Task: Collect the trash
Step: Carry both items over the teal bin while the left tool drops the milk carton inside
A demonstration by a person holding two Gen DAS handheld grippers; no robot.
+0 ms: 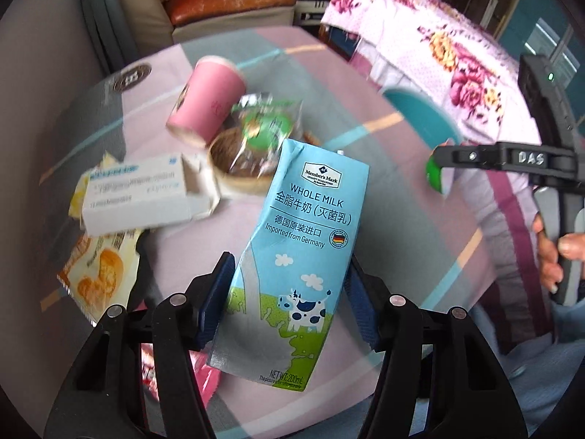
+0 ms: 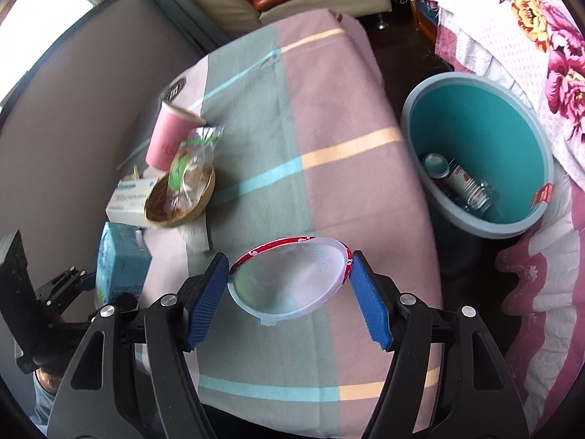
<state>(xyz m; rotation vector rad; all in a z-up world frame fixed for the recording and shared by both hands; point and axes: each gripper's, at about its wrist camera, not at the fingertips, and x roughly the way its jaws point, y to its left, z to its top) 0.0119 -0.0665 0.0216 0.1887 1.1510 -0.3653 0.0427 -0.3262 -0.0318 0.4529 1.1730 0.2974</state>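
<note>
A light blue whole-milk carton (image 1: pixel 292 256) hangs tilted above the table, and my left gripper (image 1: pixel 289 259) is shut on it, blue pads pressing its two sides. The same carton (image 2: pixel 120 263) shows at the left of the right wrist view. My right gripper (image 2: pixel 289 256) is shut on a clear round plastic lid (image 2: pixel 289 281) with a red printed rim, held flat over the tablecloth. On the floor to the right of the table stands a teal bin (image 2: pixel 512 117) holding a can and a glass jar.
On the plaid cloth (image 2: pixel 329 109) lie a pink paper cup (image 1: pixel 208 102) on its side, a brown bowl (image 1: pixel 219 172) with a plastic wrapper in it, a white box (image 1: pixel 139 194) and a yellow snack wrapper (image 1: pixel 98 274). A flowered quilt (image 1: pixel 438 47) lies right; a sofa (image 1: pixel 226 7) stands behind.
</note>
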